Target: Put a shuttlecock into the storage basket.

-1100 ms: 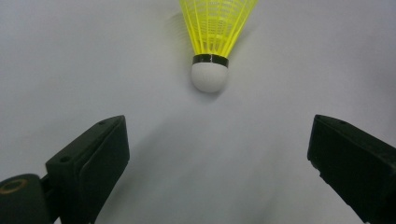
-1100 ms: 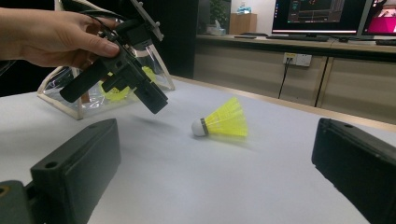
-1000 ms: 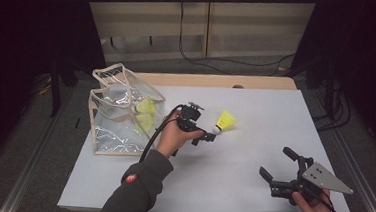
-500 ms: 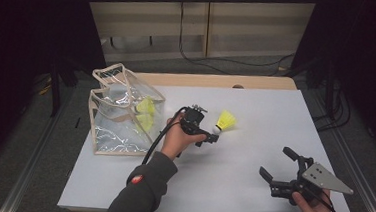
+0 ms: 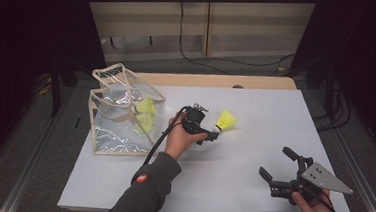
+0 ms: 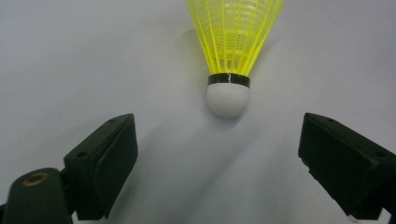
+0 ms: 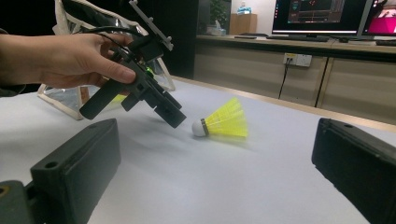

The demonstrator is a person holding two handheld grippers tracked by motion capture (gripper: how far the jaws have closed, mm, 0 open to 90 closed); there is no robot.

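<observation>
A yellow shuttlecock (image 5: 226, 121) with a white cork lies on its side on the white table (image 5: 230, 189). My left gripper (image 5: 210, 134) is open just short of it, tilted down toward the cork. In the left gripper view the cork (image 6: 228, 99) lies a little ahead of the gripper (image 6: 219, 133), between the lines of the two open jaws. My right gripper (image 5: 276, 162) is held open near the front right, with nothing in it. It faces the shuttlecock (image 7: 224, 122) and the left gripper (image 7: 173, 117).
A clear plastic bag (image 5: 116, 131) with beige trim stands at the table's left, with yellow shuttlecocks (image 5: 145, 113) inside. A wooden strip (image 5: 218, 81) runs along the far edge. Cabinets and monitors (image 7: 322, 16) stand beyond the table.
The left forearm has swung slightly to the right, while its gripper stays close to the shuttlecock. The right gripper and the shuttlecock have not moved.
</observation>
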